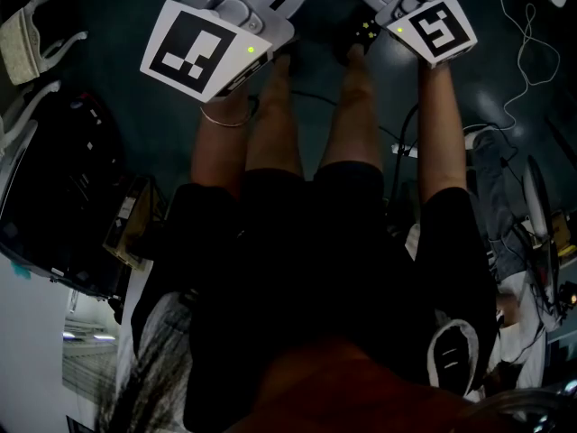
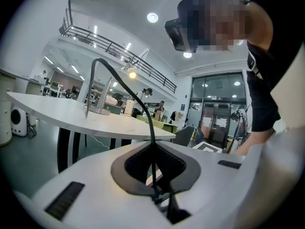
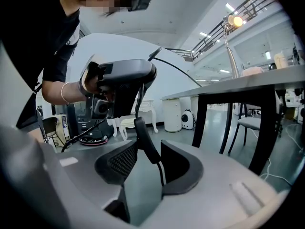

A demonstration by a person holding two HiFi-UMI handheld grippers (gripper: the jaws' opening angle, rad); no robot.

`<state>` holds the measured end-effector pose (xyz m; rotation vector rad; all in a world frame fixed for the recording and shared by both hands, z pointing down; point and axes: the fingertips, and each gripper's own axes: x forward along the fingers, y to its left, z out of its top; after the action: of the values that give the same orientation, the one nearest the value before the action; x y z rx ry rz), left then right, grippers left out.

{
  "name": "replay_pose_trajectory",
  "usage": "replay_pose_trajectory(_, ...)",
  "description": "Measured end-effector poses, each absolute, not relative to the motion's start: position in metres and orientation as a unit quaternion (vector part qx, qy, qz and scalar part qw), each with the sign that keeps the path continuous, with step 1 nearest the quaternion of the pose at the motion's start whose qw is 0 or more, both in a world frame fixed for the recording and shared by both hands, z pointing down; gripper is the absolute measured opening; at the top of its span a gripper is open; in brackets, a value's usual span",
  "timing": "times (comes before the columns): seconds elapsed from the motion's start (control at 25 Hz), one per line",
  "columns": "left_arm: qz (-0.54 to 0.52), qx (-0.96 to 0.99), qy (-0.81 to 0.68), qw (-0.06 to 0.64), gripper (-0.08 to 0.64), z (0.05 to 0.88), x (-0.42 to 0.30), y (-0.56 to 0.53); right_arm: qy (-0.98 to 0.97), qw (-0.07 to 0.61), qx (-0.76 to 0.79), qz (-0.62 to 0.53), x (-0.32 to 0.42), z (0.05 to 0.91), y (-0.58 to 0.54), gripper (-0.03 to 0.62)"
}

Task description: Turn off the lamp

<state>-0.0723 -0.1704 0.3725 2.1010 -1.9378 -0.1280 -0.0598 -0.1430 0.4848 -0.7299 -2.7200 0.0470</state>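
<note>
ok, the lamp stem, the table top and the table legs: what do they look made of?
lamp stem: likely metal, with a silvery sheen along it.
table top: smooth, white, fairly matte; laminate or painted board, can't tell which.
table legs: dark and slim, probably painted metal, though the look leaves that open.

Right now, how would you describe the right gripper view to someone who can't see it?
A lit lamp stands on a table at upper right. In front, the jaws of the right gripper stand apart with a black cable between them; a person in black leans in at left.
</note>
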Motion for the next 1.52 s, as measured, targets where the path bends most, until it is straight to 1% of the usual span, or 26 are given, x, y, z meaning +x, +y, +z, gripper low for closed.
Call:
replay_pose_trajectory(0.4, -0.046, 0.729, -0.671, 0.13, 0.023, 0.368, -0.077, -0.172, -0.948, 0.164, -0.271, 0.027, -0.059, 0.484, -0.139, 0.135)
replay_pose_trajectory(0.64, -0.004, 0.723, -0.681, 0.114, 0.025, 0.372, -0.077, -0.171, -0.947, 0.174, -0.27, 0.029, -0.057, 0.487, -0.137, 0.132)
replay_pose_trajectory(0.76, -0.001, 0.721, -0.684, 0.113, 0.029, 0.374, -0.076, -0.168, -0.946, 0.173, -0.274, 0.023, -0.056, 0.487, -0.135, 0.132)
replay_pose_trajectory(0.84, -0.006, 0.719, -0.686, 0.113, 0.037, 0.375, -0.077, -0.166, -0.945, 0.171, -0.277, 0.019, -0.056, 0.487, -0.132, 0.132)
replay_pose_trajectory(1.0, -0.013, 0.708, -0.699, 0.105, 0.103, 0.375, -0.08, -0.163, -0.947, 0.167, -0.272, 0.035, -0.059, 0.486, -0.131, 0.13)
replay_pose_trajectory(1.16, -0.002, 0.707, -0.699, 0.107, 0.112, 0.38, -0.08, -0.159, -0.951, 0.155, -0.259, 0.065, -0.062, 0.482, -0.137, 0.129)
replay_pose_trajectory(1.36, 0.019, 0.715, -0.688, 0.123, 0.118, 0.398, -0.075, -0.154, -0.952, 0.155, -0.256, 0.063, -0.062, 0.482, -0.139, 0.127)
replay_pose_trajectory(1.52, 0.08, 0.729, -0.668, 0.124, 0.118, 0.414, -0.058, -0.153, -0.953, 0.155, -0.252, 0.066, -0.06, 0.481, -0.14, 0.124)
